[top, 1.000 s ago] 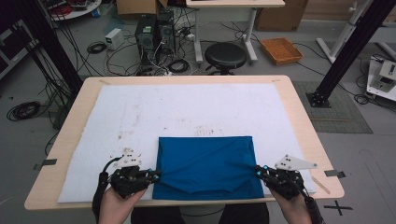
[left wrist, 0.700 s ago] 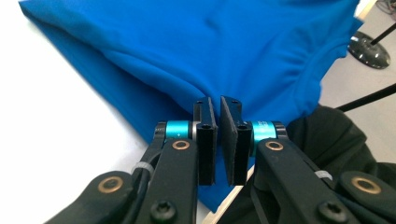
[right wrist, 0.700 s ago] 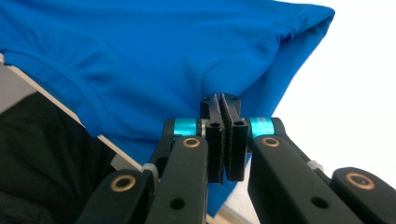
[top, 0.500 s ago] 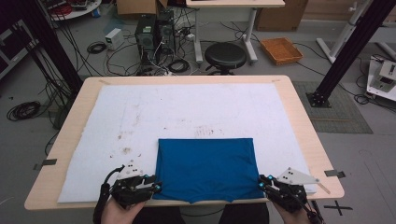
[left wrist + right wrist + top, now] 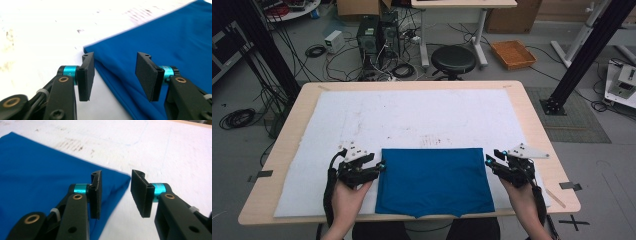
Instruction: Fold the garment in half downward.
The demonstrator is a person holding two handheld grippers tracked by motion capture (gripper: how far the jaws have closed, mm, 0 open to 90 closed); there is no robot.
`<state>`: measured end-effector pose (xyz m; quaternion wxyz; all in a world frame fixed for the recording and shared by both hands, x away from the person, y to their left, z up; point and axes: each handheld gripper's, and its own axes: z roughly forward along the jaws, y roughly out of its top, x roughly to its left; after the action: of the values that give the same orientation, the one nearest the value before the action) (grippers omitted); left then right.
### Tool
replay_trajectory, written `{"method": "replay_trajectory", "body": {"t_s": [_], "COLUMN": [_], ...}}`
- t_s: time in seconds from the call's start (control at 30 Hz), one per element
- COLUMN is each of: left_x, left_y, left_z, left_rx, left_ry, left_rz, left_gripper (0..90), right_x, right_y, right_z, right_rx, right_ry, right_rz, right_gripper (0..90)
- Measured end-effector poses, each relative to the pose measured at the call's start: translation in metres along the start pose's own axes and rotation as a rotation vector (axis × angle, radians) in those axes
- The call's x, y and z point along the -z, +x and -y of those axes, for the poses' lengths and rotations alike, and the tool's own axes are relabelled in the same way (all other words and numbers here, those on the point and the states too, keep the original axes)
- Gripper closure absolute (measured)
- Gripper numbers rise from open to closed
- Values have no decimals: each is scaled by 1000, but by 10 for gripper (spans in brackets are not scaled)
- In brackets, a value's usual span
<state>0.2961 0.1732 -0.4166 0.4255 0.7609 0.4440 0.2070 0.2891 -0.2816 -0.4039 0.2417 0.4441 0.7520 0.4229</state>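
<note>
On the white mat (image 5: 412, 120) of the table (image 5: 532, 115), near its front edge, a folded blue cloth (image 5: 432, 180) lies flat.
Left gripper (image 5: 379, 166) at the cloth's left edge, jaws just opened, edge between them unpressed; right gripper (image 5: 488, 161) at its right corner, jaws just opened, gripping nothing.

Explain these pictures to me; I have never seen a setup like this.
A person sits at a wooden table covered by a white mat, holding a two-jawed claw in each hand. The high view looks down from above; the other two views come from cameras riding on each claw. A folded blue cloth lies flat on the mat. The left claw and right claw sit at its far corners. Their jaws have just been opening, so both stand open: the pads no longer press the cloth and nothing is held.
</note>
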Motion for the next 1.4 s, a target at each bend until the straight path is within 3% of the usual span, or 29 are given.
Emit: {"method": "replay_trajectory", "body": {"t_s": [0.07, 0.2, 0.4, 0.53, 0.63, 0.7, 0.77, 1.03, 1.23, 1.27, 1.4], "left_x": [-11, -32, -58, -62, -61, -61, -61, -68, -83, -86, -95], "left_y": [6, 17, 26, 29, 26, 22, 19, 27, 36, 37, 40], "left_z": [-5, -13, -14, -7, -7, -7, -7, -12, -27, -29, -33], "left_rx": [-2, 2, 32, 41, 24, -3, -41, -46, -18, -34, -19], "left_ry": [4, 8, 92, 129, 126, 125, 124, 110, 83, 90, 93], "left_rz": [-27, -97, -73, -67, -46, -23, -34, -41, -59, -65, -68], "left_gripper": [492, 491, 504, 581, 662, 790, 865, 877, 877, 877, 877], "right_x": [-12, -37, -70, -78, -81, -81, -80, -88, -105, -109, -121], "right_y": [-3, -13, -29, -34, -33, -31, -29, -37, -54, -57, -65], "right_z": [-5, -12, -9, -5, -2, 0, 0, -8, -24, -26, -30], "right_rx": [33, -13, -145, -173, -153, -132, -110, -51, -82, -84, -96], "right_ry": [6, 38, 128, 171, 198, 199, 193, 174, 172, 175, 188], "right_rz": [4, 21, 6, -4, -20, -27, -25, -25, -13, -8, 8], "right_gripper": [605, 585, 591, 631, 777, 857, 876, 885, 885, 885, 885]}}
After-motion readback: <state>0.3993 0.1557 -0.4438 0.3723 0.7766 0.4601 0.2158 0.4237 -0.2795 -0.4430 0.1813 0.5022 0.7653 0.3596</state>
